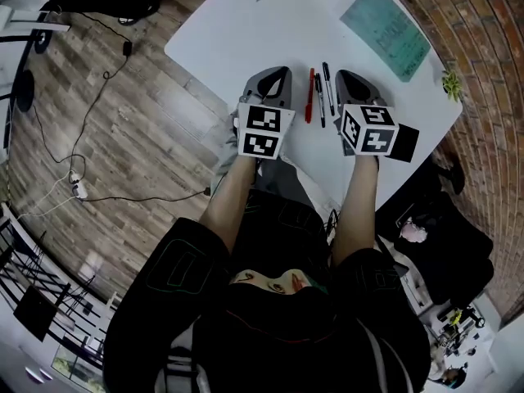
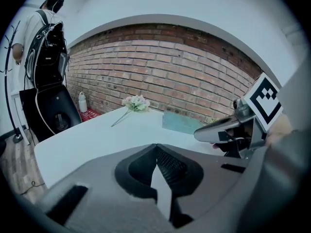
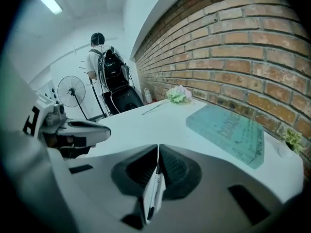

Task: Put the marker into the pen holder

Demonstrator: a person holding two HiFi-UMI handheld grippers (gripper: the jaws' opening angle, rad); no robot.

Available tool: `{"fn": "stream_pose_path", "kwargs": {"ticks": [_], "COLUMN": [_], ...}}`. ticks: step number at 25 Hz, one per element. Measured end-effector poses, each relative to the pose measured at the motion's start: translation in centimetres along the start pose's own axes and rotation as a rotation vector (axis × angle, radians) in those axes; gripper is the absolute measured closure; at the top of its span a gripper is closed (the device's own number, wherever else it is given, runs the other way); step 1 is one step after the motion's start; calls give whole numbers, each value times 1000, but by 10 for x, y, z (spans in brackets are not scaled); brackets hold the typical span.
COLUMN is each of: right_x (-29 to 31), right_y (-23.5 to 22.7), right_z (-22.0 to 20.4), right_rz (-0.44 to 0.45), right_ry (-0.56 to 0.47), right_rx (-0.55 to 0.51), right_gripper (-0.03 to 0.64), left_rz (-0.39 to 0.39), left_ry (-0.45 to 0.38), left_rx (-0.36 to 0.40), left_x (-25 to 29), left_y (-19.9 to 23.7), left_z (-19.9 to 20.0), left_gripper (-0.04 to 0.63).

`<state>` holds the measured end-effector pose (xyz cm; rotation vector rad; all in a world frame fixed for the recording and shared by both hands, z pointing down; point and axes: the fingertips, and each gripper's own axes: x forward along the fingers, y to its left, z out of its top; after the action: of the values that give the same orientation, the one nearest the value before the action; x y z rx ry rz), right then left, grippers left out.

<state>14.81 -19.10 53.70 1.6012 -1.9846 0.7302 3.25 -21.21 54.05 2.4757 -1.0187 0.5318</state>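
The white desk (image 1: 246, 31) carries a teal book (image 1: 385, 31) at its far right side. The left gripper (image 1: 281, 72) and the right gripper (image 1: 349, 75) are over the near edge, both with jaws closed and holding nothing. Between them the red marker (image 1: 310, 95) lies on the desk, just beside two black pens (image 1: 323, 97).

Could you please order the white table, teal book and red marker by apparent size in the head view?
1. white table
2. teal book
3. red marker
The gaps are clear.
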Motion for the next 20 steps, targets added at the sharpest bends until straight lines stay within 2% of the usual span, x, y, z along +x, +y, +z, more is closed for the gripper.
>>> {"fn": "stream_pose_path", "kwargs": {"ticks": [5,8,20], "right_x": [18,28,56], "right_y": [-1,0,-6], "right_z": [-11,-18,-39], "right_rz": [26,57,83], "right_ry": [103,156,361], "right_rx": [-33,-43,-54], "right_gripper": [576,528,509], "left_rz": [-11,-11,-21], "left_ry": [13,17,22], "left_rx": [-29,-46,-100], "left_x": [10,14,28], "left_y": [7,11,17], "left_z": [-6,-9,-17], "left_gripper": [586,586,586]}}
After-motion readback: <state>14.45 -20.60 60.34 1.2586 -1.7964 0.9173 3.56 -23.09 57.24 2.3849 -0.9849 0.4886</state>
